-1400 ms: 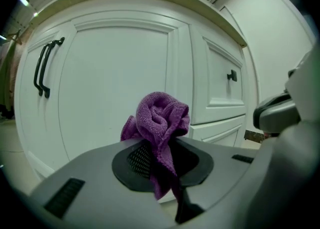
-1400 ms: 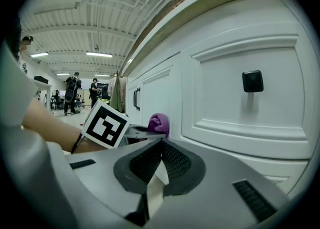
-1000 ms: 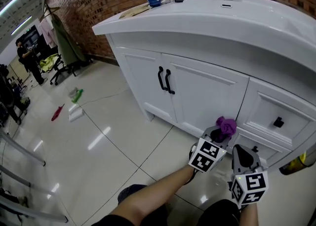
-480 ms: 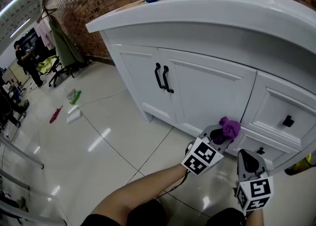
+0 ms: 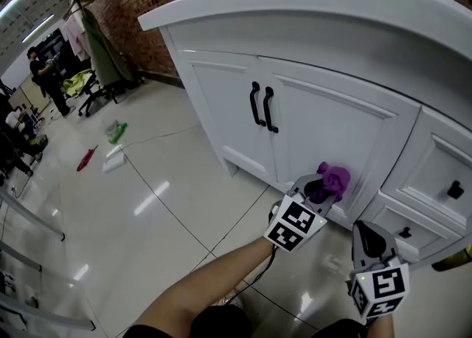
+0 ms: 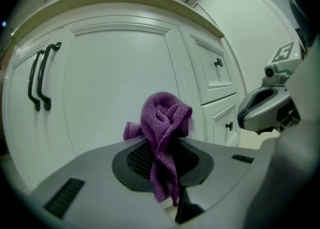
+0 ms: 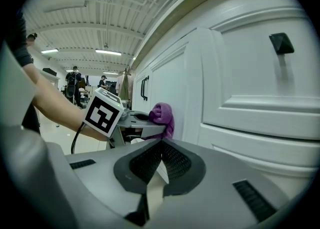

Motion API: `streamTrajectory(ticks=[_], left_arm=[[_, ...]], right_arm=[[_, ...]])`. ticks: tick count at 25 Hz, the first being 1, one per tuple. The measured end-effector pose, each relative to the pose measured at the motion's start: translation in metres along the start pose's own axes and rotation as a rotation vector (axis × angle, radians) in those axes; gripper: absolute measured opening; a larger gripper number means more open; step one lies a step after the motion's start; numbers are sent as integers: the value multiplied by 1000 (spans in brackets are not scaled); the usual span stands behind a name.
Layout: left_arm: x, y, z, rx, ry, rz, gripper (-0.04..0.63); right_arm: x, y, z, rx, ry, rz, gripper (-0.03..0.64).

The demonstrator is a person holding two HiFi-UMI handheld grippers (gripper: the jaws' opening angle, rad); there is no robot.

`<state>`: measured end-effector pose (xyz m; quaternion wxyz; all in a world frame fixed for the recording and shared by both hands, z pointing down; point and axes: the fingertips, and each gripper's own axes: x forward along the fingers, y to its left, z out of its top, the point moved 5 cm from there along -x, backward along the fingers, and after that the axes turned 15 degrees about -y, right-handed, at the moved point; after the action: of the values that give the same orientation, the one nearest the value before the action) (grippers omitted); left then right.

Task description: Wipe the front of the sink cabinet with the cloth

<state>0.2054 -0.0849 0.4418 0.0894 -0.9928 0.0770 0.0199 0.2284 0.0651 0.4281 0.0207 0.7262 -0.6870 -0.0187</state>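
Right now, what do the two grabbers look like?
Both the left gripper and right gripper are grey plastic with black ridged pads inside. Each carries a white cube printed with black squares. A black cable leaves the left one. The left forearm is bare, no sleeve.

the head view looks steeply down from above on the front of the sink cabinet (image 5: 324,137), with the left gripper (image 5: 321,186) and right gripper (image 5: 366,228) near its bottom edge. the left gripper view sits low and close, facing a cabinet door (image 6: 120,83) head-on. the right gripper view looks sideways along the front, from the drawers (image 7: 260,88) toward the black door handles (image 7: 144,88). all three share those handles and the purple cloth (image 5: 333,179).
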Motion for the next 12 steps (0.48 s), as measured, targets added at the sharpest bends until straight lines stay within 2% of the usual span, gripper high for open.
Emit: streamTrajectory(ticks=[6,12], left_arm=[[-19,44,-27,6,68,126,71],[-37,81,-40,-11,89,236,71]], right_arm=[[19,16,-1,-7,9,52,2],[31,22,0,-17,12,82,2]])
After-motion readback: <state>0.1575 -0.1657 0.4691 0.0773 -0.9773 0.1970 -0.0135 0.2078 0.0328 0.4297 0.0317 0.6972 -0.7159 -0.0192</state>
